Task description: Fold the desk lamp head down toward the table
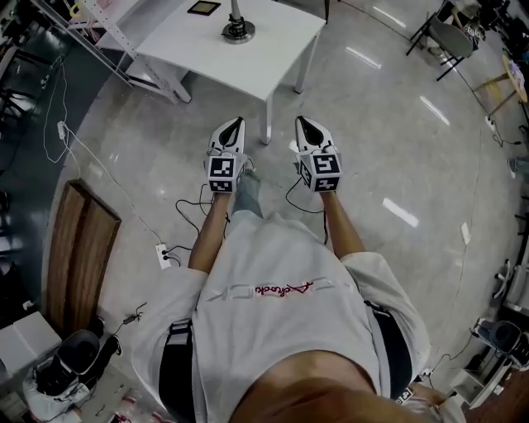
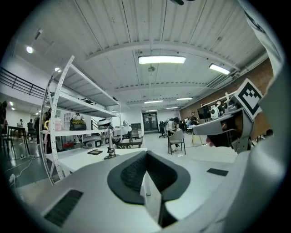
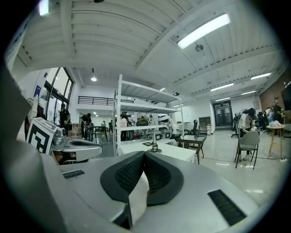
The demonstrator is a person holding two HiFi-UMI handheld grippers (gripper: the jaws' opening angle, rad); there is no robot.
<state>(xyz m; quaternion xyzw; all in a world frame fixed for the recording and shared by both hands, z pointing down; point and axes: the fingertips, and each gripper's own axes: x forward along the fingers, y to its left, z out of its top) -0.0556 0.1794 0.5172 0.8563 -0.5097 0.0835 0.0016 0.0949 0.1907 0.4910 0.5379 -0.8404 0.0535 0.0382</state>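
The desk lamp (image 1: 238,30) stands on its round base on a white table (image 1: 273,49) ahead of me; the head view cuts off everything above the base. In the left gripper view the desk lamp (image 2: 109,146) rises as a thin post with its head up above the table (image 2: 82,158). It looks small and far off as the desk lamp (image 3: 154,146) in the right gripper view. My left gripper (image 1: 235,124) and right gripper (image 1: 302,124) are held side by side over the floor, short of the table. Both are shut with nothing between the pads, as seen on the left gripper (image 2: 145,155) and the right gripper (image 3: 144,157).
A flat black device (image 1: 203,7) lies on the table beyond the lamp. A white shelving rack (image 2: 68,113) stands left of the table. A wooden board (image 1: 78,248) and a power strip with cables (image 1: 164,254) lie on the floor at left. Chairs (image 2: 176,140) and people are farther off.
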